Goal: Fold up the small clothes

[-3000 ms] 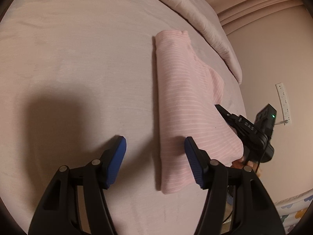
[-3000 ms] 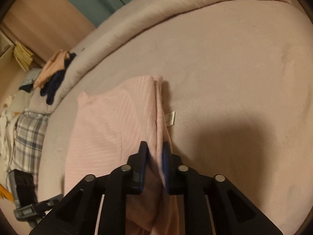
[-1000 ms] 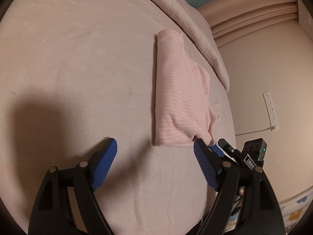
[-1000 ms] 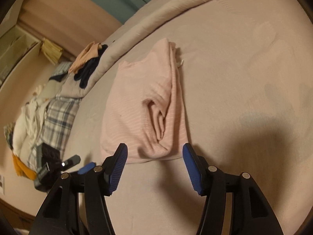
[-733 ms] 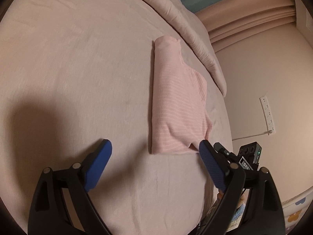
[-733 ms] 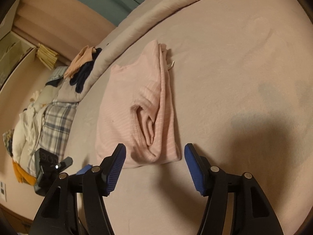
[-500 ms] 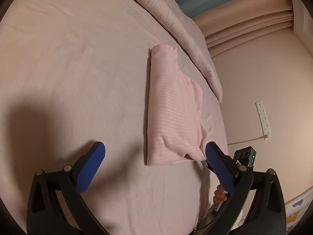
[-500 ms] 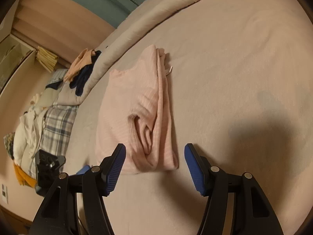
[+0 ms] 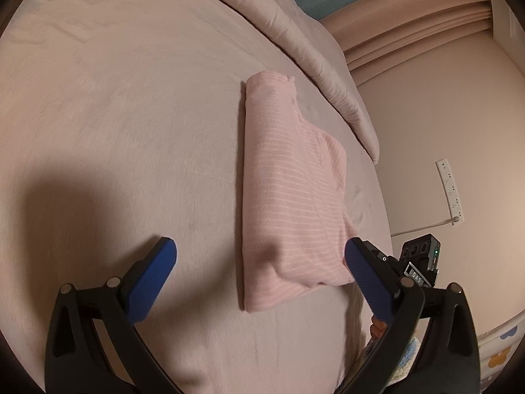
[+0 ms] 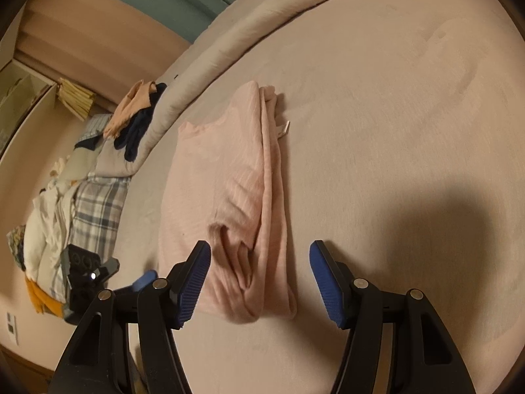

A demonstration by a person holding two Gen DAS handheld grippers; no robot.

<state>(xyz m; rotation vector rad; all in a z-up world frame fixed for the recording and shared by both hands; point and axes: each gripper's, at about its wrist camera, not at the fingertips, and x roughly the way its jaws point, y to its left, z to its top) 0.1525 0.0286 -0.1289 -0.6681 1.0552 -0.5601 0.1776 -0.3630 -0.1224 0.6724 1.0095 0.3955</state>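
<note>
Pink bedding covers the bed (image 9: 115, 115), where the folded pink garment (image 9: 288, 197) lies flat. Left gripper (image 9: 259, 272), its jaws just spread wide, and right gripper (image 10: 259, 279), partly spread, both hold nothing.

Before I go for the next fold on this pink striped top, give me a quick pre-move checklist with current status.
1. Left gripper open, nothing between its pads: ok; its jaws have just been opening.
2. Right gripper open, released: ok.
3. Pink striped knit top lying folded lengthwise as a long strip on the pink bedsheet: ok.
4. Near end flat: not ok; bunched, loose folds show in the right wrist view.
5. Edges aligned: not ok; one layer sticks out sideways.
6. White care label tucked in: not ok; it pokes out.
</note>
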